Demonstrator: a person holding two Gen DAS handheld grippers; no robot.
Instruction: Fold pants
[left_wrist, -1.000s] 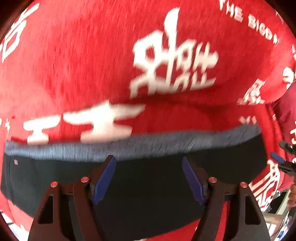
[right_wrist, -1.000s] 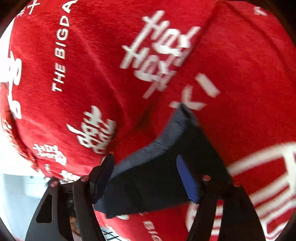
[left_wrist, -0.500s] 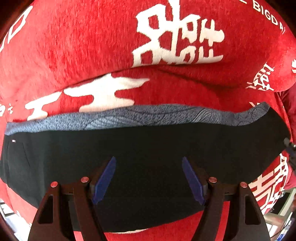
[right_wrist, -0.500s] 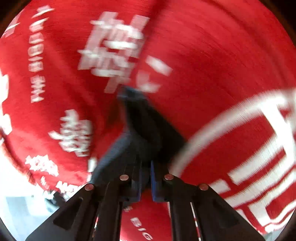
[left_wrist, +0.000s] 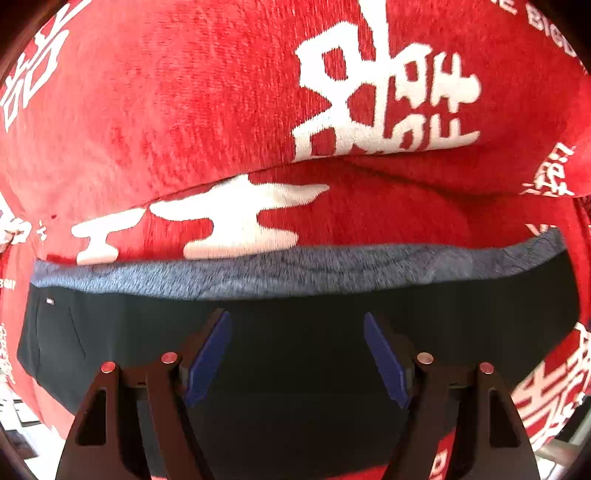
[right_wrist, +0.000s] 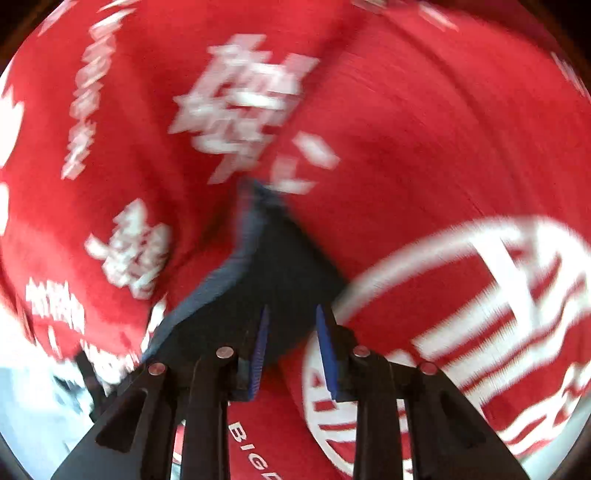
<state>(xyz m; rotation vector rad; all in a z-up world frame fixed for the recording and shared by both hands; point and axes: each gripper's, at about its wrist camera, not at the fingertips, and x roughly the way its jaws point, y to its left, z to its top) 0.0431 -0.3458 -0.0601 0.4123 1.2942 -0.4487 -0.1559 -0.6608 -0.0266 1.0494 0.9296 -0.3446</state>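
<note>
The black pants (left_wrist: 295, 332) with a grey-blue waistband (left_wrist: 280, 273) lie flat on a red blanket (left_wrist: 184, 110) with white characters. My left gripper (left_wrist: 297, 332) hovers open over the black cloth, just below the waistband, holding nothing. In the right wrist view a corner of the pants (right_wrist: 273, 280) lies on the blanket. My right gripper (right_wrist: 291, 332) is partly open over that corner, with a gap between its blue pads. The view is blurred.
The red blanket (right_wrist: 424, 129) fills both views and has a fold ridge behind the pants (left_wrist: 406, 162). A pale floor shows at the lower left of the right wrist view (right_wrist: 29, 406).
My right gripper was open, shut on the pants corner half a second ago, and has now opened partway. The left gripper stayed open and shifted slightly over the pants.
</note>
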